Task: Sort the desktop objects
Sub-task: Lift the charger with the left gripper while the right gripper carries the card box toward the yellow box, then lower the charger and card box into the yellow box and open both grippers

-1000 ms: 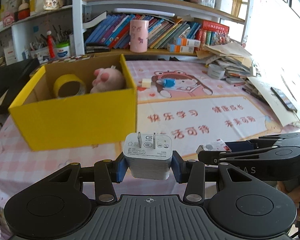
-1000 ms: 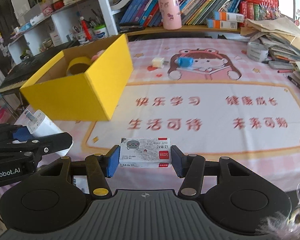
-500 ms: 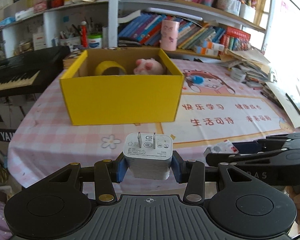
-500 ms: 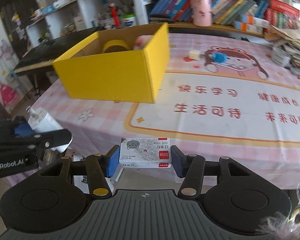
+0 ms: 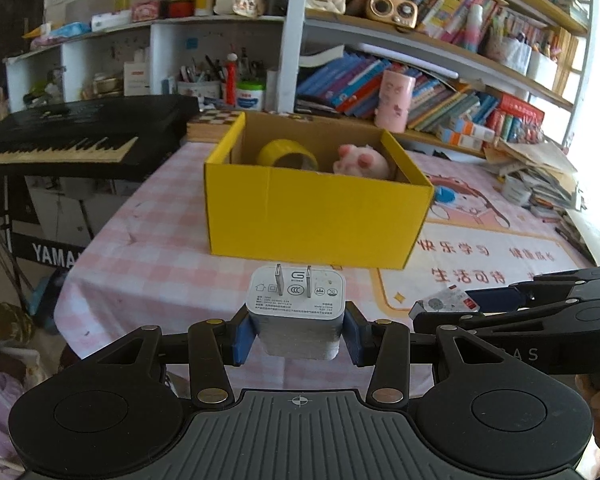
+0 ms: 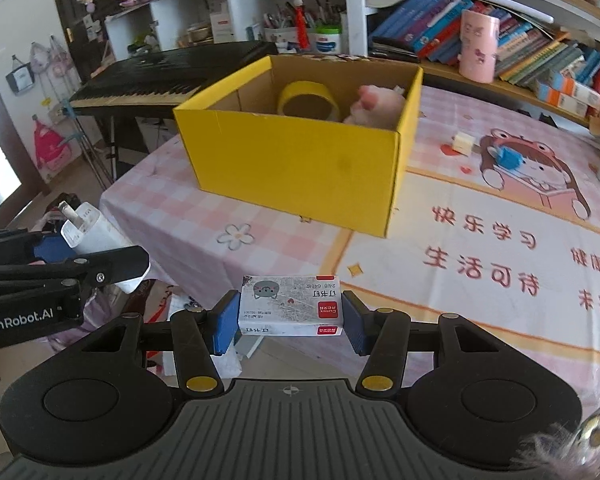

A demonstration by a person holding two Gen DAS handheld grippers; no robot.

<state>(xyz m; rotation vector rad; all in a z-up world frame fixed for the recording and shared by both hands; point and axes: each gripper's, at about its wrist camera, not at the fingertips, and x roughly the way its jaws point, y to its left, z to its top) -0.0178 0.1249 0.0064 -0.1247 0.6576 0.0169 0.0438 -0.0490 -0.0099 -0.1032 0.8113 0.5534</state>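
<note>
Yellow box [image 5: 316, 216] holds tape roll [image 5: 286, 155], plush [image 5: 362, 161]; left claw [image 5: 296, 330] grips charger [image 5: 296, 308], right claw [image 6: 290, 322] staple box [image 6: 291, 310].

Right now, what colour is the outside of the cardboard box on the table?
Bright yellow outside, plain brown cardboard inside; the cardboard box shows best in the left wrist view.

This is a lived-in home study or child's room. A bench [image 5: 148, 248] under a pink checked cloth [image 6: 204, 216] and a cartoon study mat [image 6: 500, 240] stands before crowded bookshelves [image 5: 420, 92], with a black keyboard piano [image 5: 72, 140] at far left and small backpacks [image 6: 48, 152] hanging by the door.
</note>
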